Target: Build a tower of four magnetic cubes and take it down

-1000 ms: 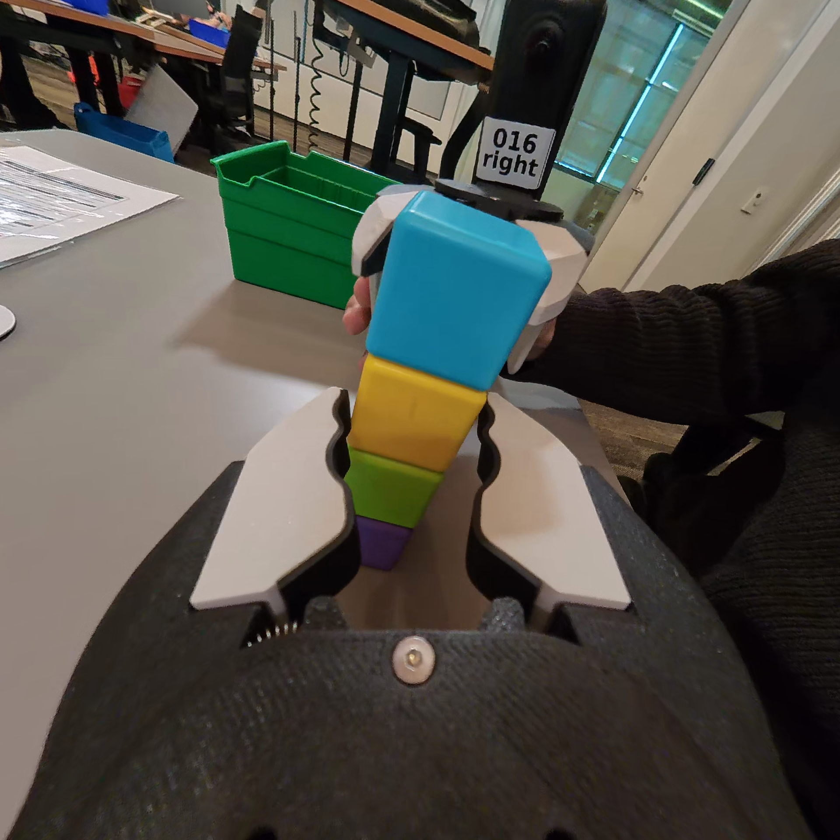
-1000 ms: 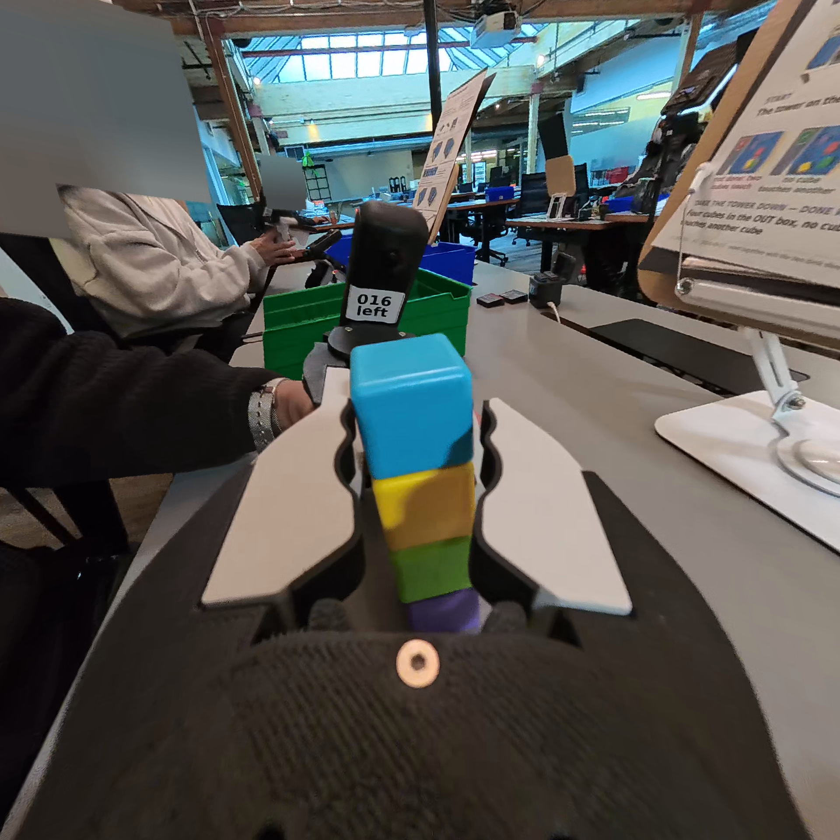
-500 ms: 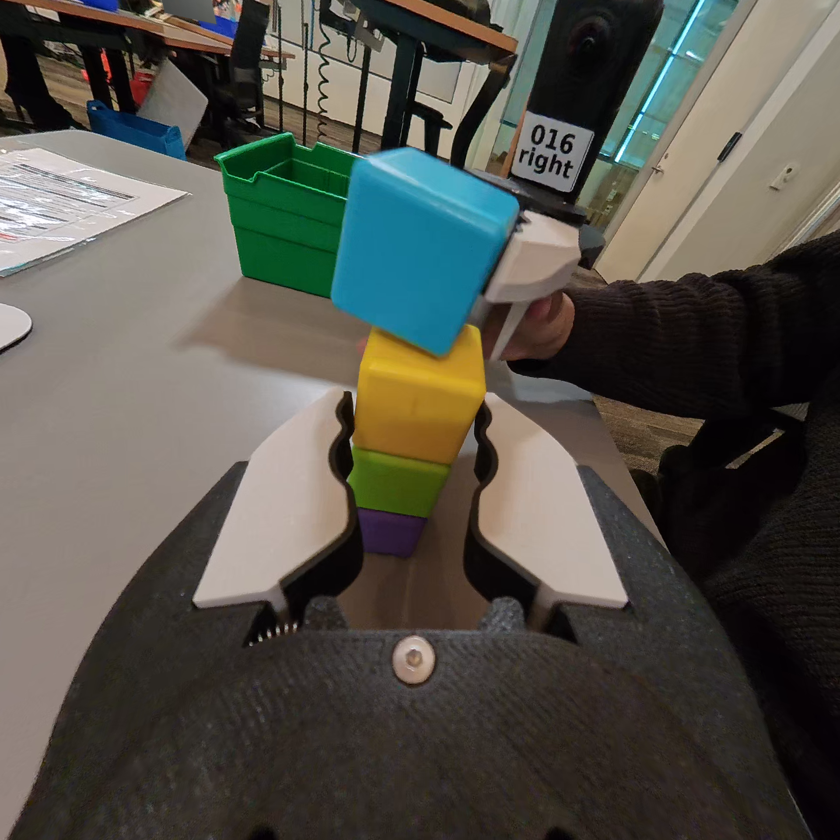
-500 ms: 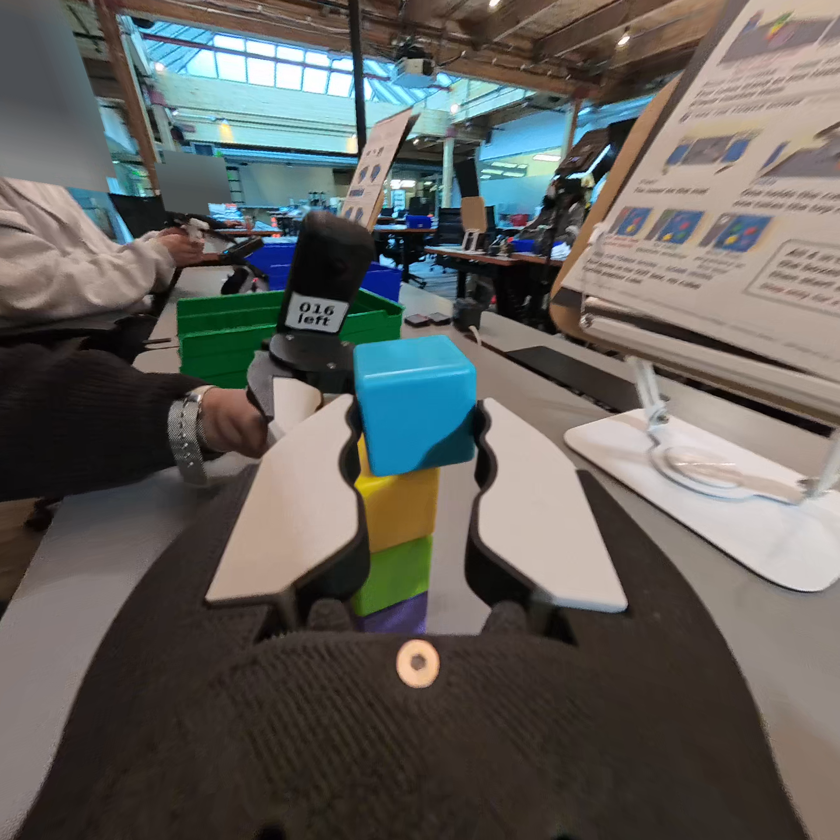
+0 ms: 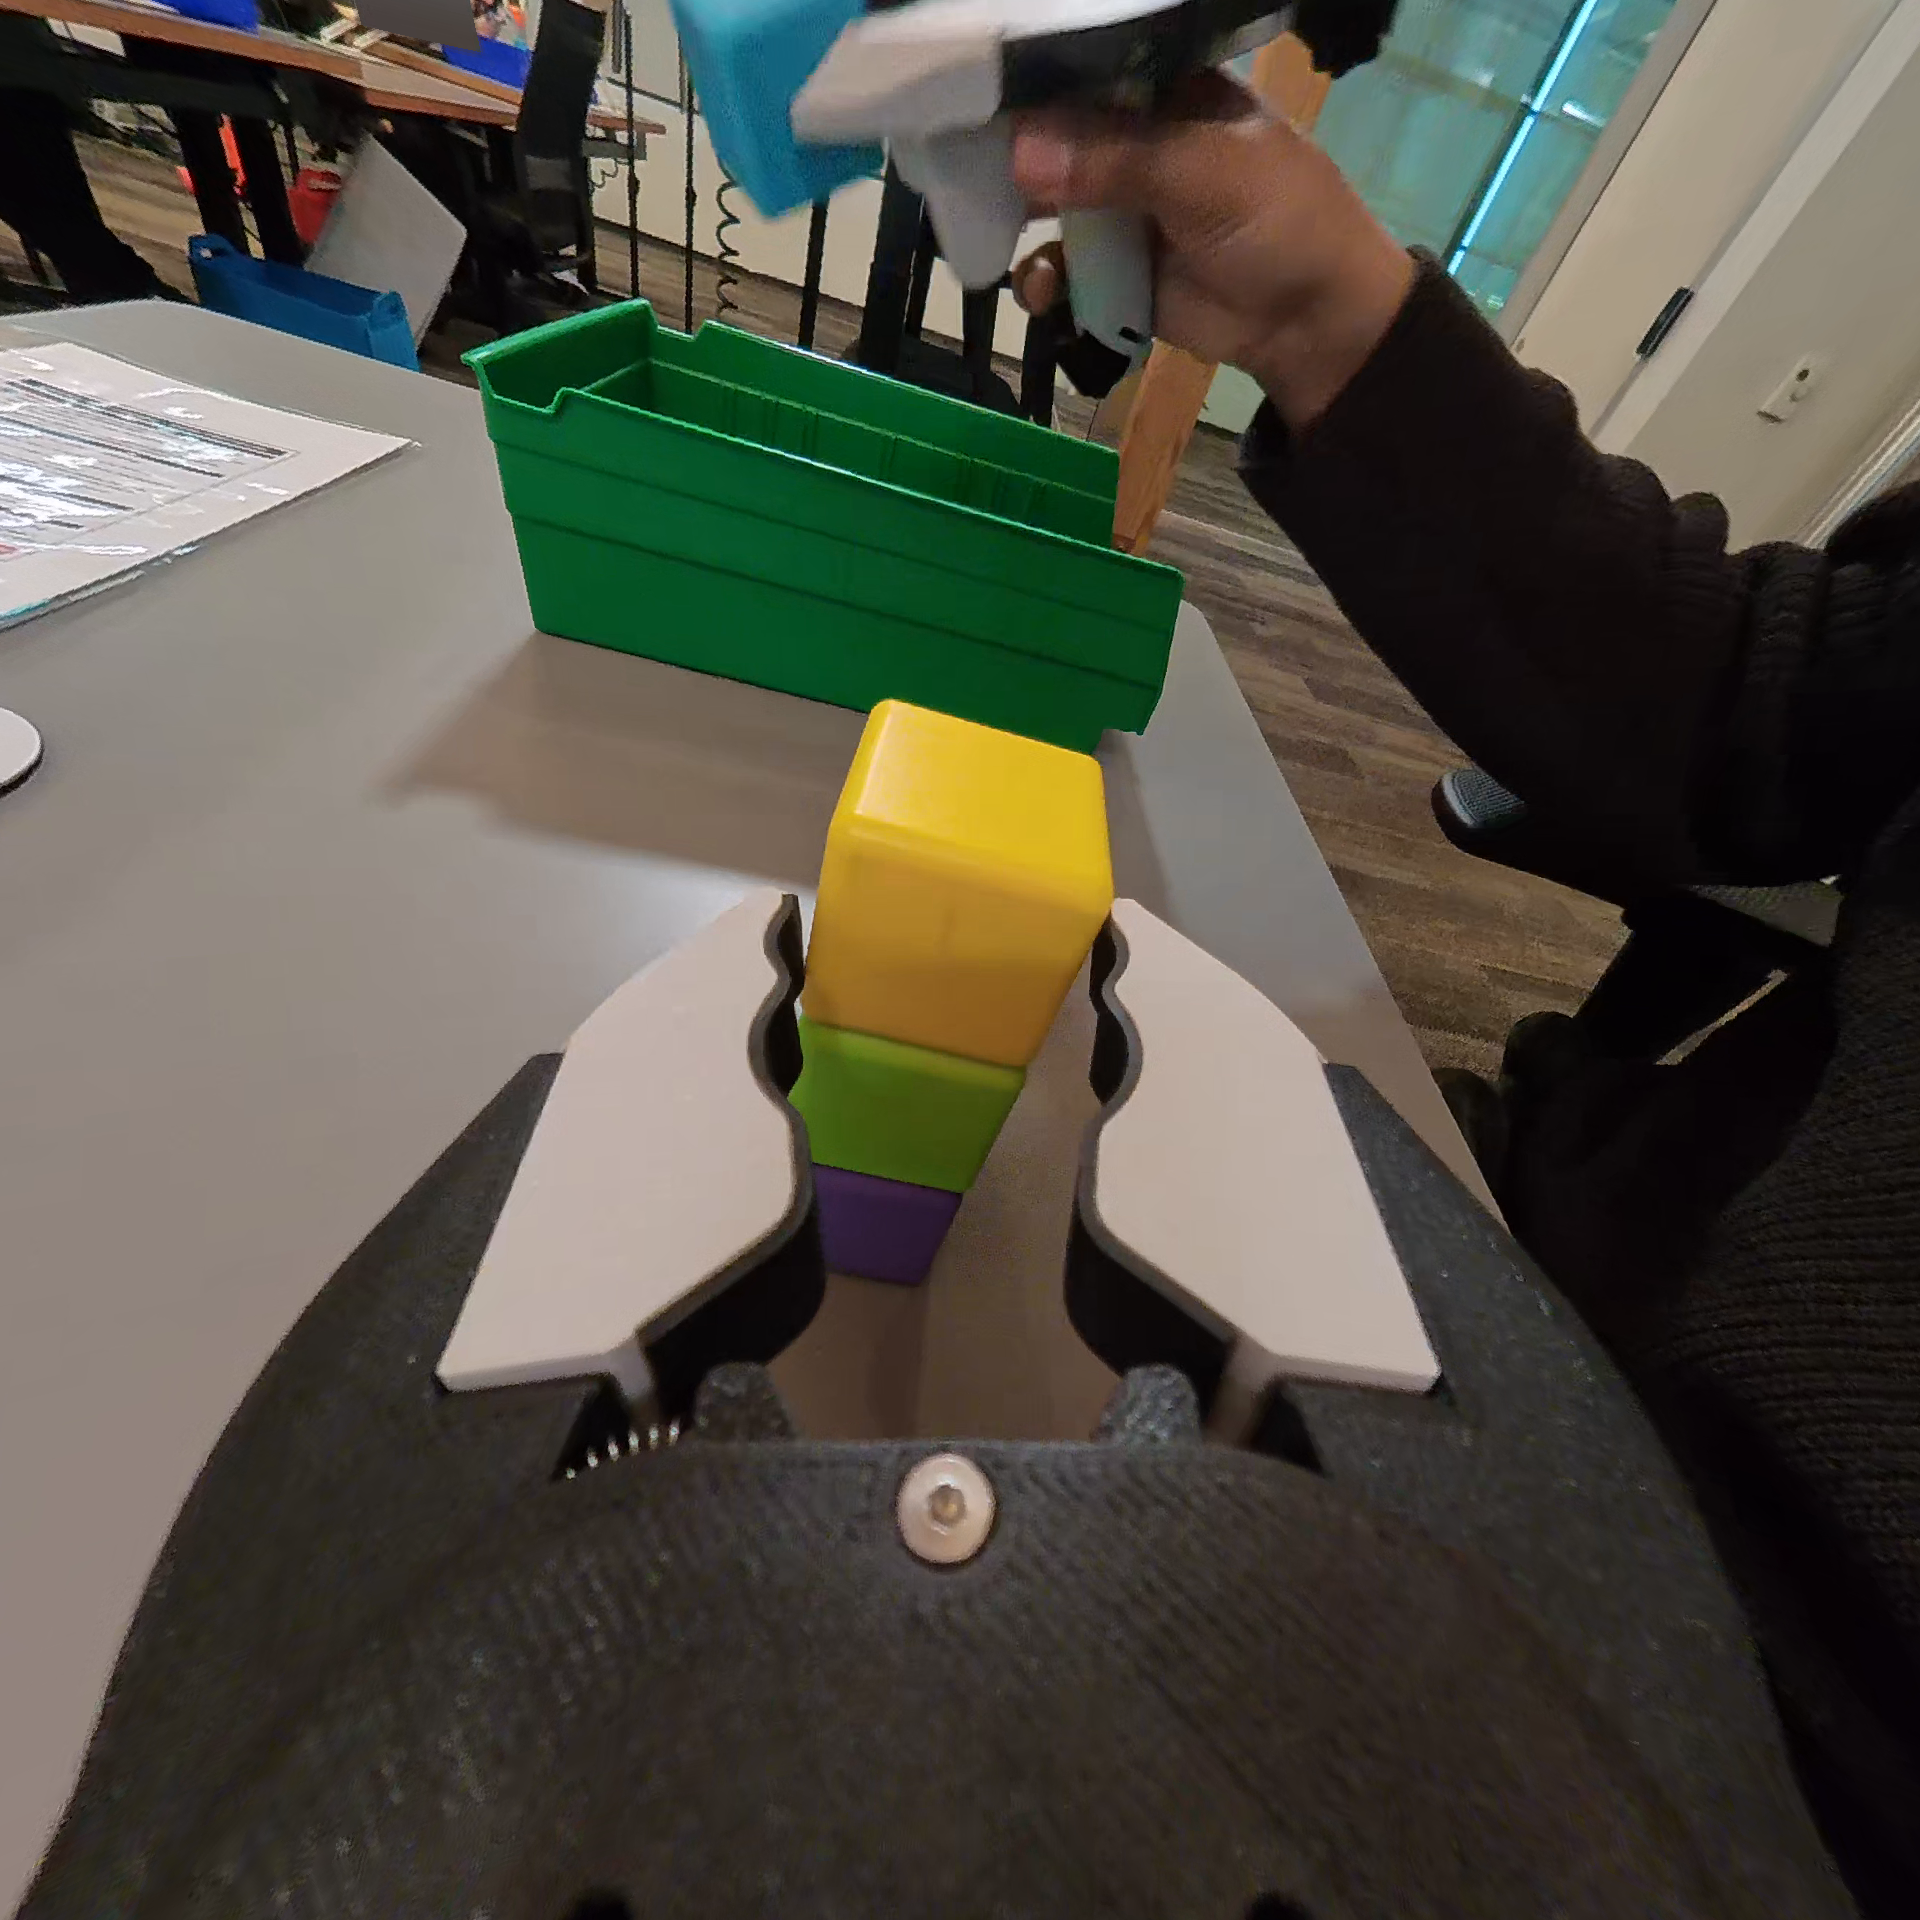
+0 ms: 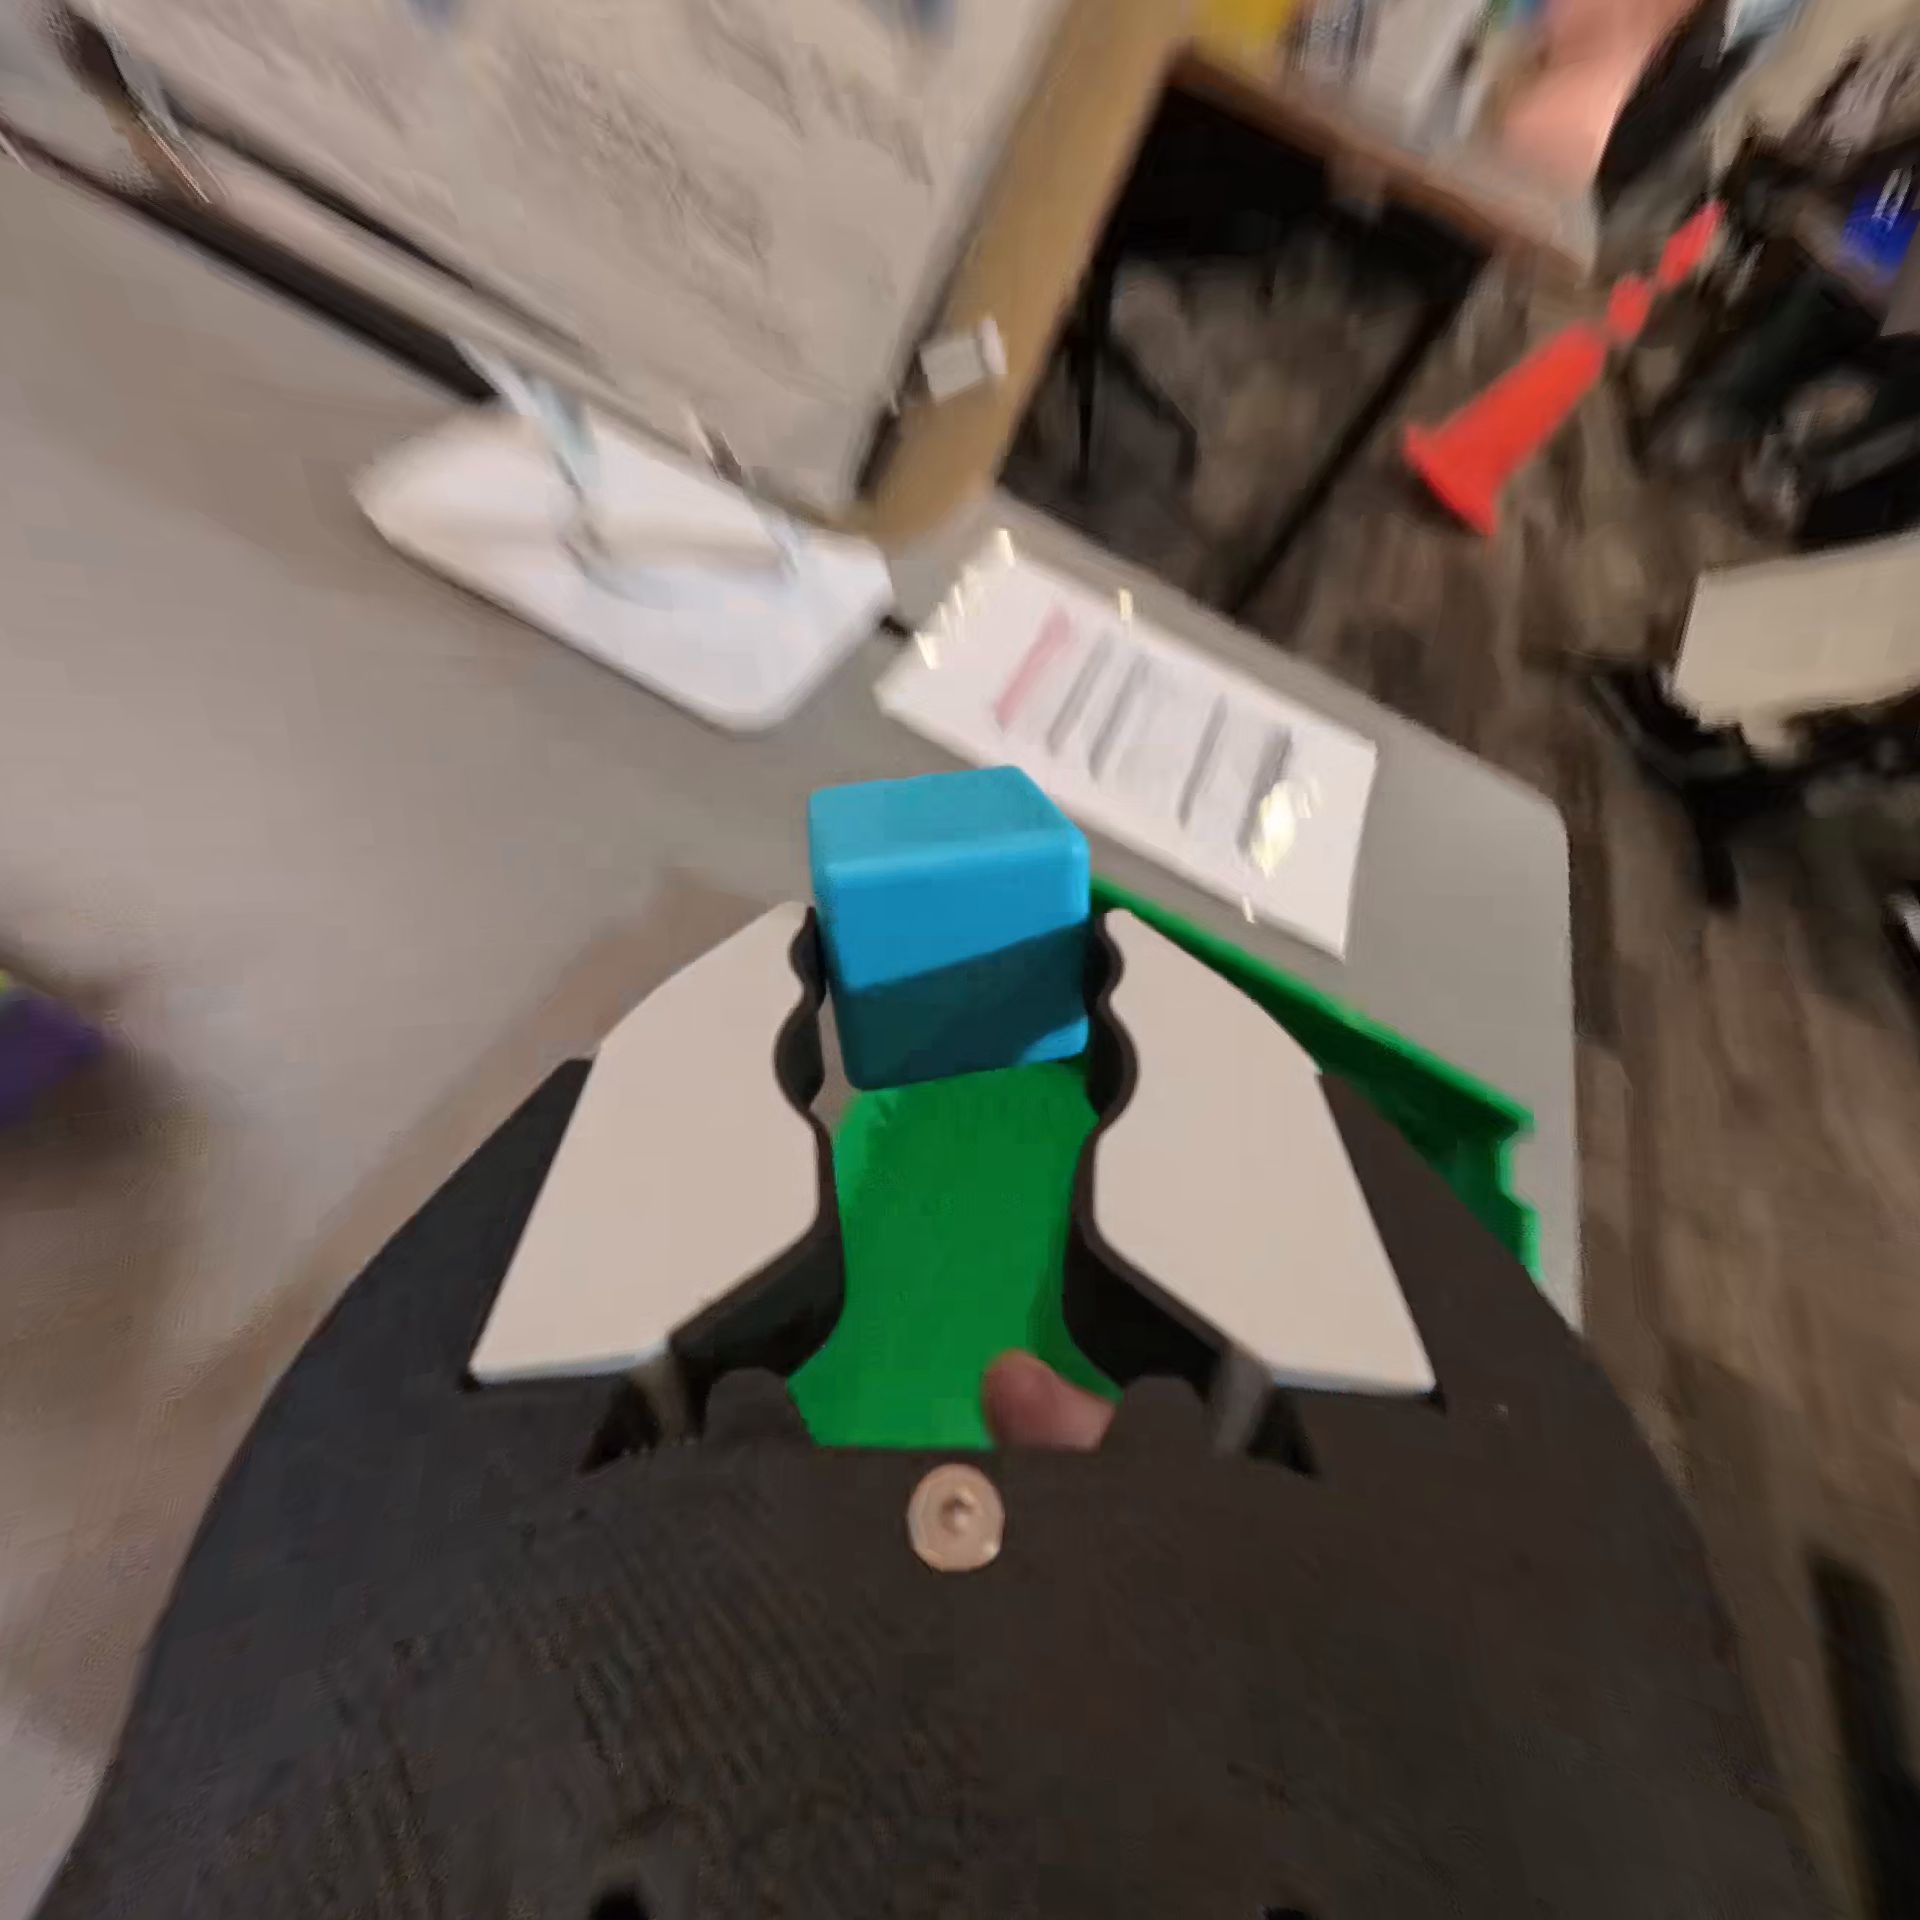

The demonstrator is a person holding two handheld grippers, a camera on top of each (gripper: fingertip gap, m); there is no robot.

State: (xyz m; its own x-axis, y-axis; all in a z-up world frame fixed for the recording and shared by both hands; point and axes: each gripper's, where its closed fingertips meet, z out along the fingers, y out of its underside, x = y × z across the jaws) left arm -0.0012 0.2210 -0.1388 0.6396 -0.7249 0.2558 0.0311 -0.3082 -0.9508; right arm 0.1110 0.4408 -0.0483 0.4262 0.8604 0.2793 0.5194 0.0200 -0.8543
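Blue cube (image 6: 951, 925) now lifted above green bin (image 5: 831, 540) (empty).

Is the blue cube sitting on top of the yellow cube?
No, the blue plastic cube is clamped in the right gripper, above the green plastic bin.

Black textured left gripper (image 5: 951, 977) body, pale grey wavy-edged fingers (image 5: 665, 1164) (one silver screw), dark knit sleeve (image 5: 1538, 582)

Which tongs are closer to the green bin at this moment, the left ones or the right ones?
Right. The right tongs, shut on the blue cube, hang directly above the green bin. The left tongs stand in front of it, around the yellow cube.
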